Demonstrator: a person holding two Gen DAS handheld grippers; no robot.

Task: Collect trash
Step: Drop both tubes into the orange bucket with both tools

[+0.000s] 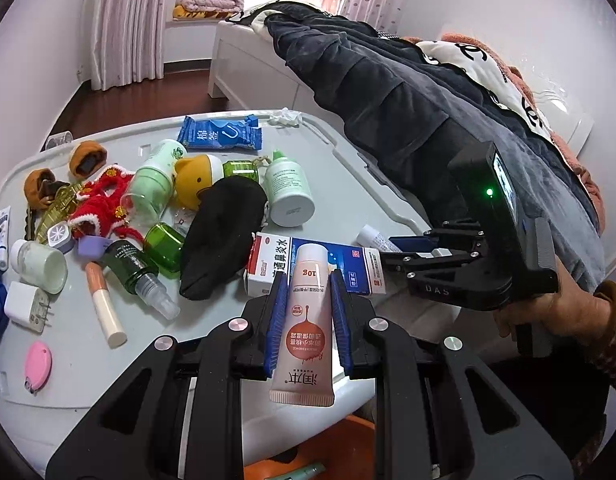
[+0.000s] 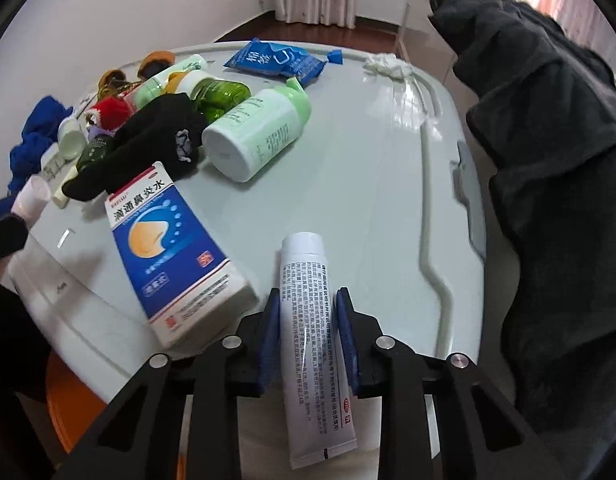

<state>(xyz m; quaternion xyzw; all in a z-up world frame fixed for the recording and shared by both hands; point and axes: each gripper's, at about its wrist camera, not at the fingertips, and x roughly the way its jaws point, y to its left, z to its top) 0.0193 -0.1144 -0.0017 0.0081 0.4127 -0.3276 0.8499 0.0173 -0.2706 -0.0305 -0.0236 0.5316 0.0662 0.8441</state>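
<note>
Left view: my left gripper (image 1: 308,316) pinches a pink tube (image 1: 306,320), cap pointing out over the medicine box (image 1: 315,268) on the table (image 1: 359,184).

Right view: my right gripper (image 2: 308,336) clamps a white tube (image 2: 311,340) just beside that box (image 2: 172,248).

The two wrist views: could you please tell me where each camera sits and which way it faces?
Left wrist: on the left claw, facing across the cluttered grey lid toward the bed; shows its fingers gripping a pink tube, plus the right claw and hand.
Right wrist: on the right claw, facing across the lid; its fingers grip a white printed tube.
Shared: blue-and-white medicine box.
</note>
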